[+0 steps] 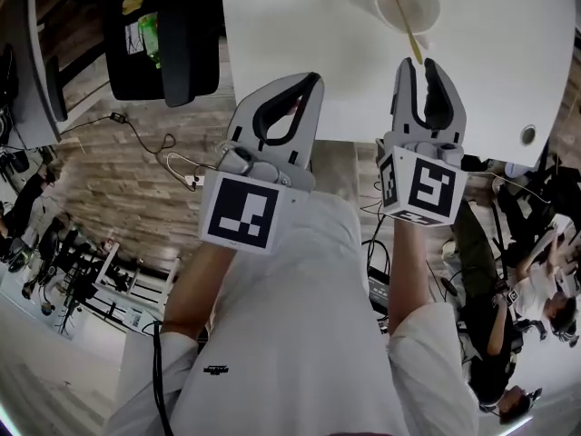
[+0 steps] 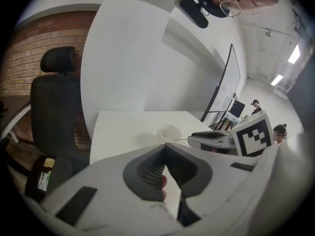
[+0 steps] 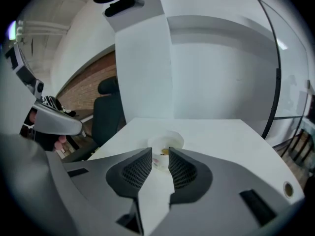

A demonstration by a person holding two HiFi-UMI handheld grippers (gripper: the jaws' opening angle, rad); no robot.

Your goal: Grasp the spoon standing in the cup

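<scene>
A white cup [image 1: 408,3] stands on the white table [image 1: 300,25], and a yellow spoon [image 1: 406,24] leans out of it toward me. My right gripper [image 1: 420,62] is open by a narrow gap just in front of the cup, with the end of the spoon's handle reaching between its fingertips. In the right gripper view the cup [image 3: 166,142] sits straight ahead of the right gripper [image 3: 160,152]. My left gripper [image 1: 311,80] is shut and empty at the table's near edge, left of the cup. The left gripper view shows the left gripper [image 2: 165,147] shut, with the cup [image 2: 169,132] beyond it.
A black office chair [image 1: 163,34] stands left of the table. There is a round cable hole [image 1: 528,134] near the table's right corner. Cables [image 1: 154,143] lie on the wood floor. People sit at desks to the right [image 1: 536,289].
</scene>
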